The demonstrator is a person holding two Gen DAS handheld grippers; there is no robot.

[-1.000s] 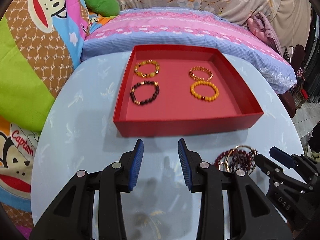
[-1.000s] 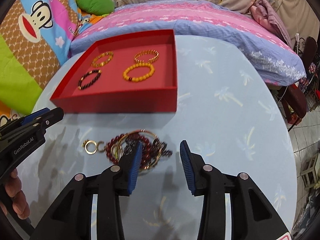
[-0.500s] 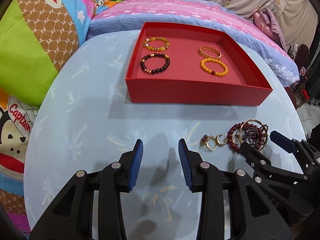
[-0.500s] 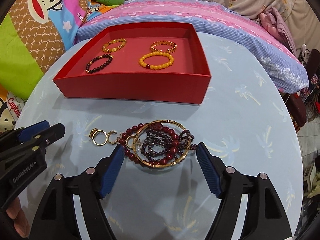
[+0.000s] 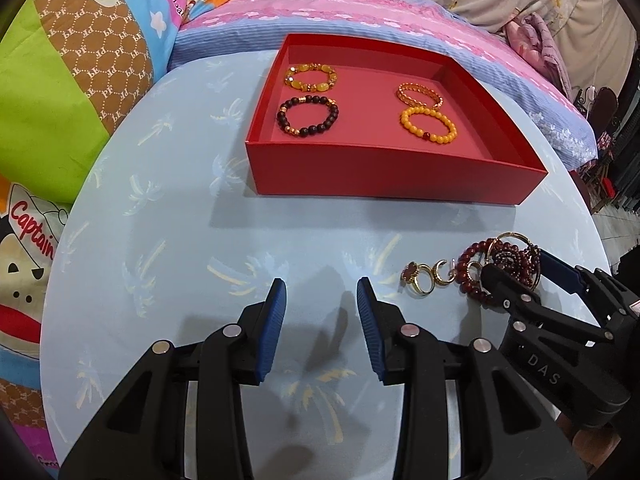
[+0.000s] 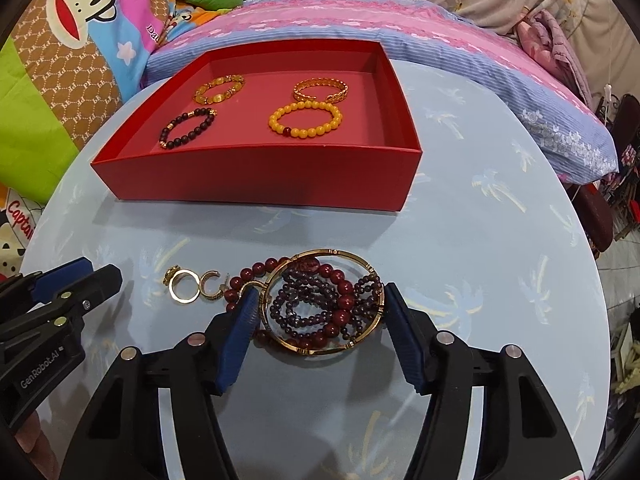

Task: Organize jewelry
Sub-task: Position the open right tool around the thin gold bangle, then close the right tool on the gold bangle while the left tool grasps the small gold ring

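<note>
A pile of jewelry lies on the pale blue table: a gold bangle (image 6: 332, 254) over dark red bead bracelets (image 6: 312, 304), with a gold ring (image 6: 182, 286) and a gold hoop (image 6: 210, 286) to its left. My right gripper (image 6: 322, 300) straddles the bangle, its jaws closing, and both blue pads touch the rim. The left wrist view shows that right gripper (image 5: 520, 268) at the pile, beside the ring (image 5: 418, 280). My left gripper (image 5: 322, 292) hovers open over bare table with nothing between its fingers. The red tray (image 5: 384, 184) holds several bracelets.
The round table (image 6: 500, 240) has a drop-off edge on the right. A pink and blue striped bed edge (image 6: 440, 36) and cartoon-print bedding (image 5: 60, 80) surround the table behind and to the left. The tray (image 6: 256, 184) stands just beyond the pile.
Both grippers drew back from the tray and sank lower. The right gripper's jaws widened around the bangle, then narrowed onto it. The left gripper's gap stayed the same.
</note>
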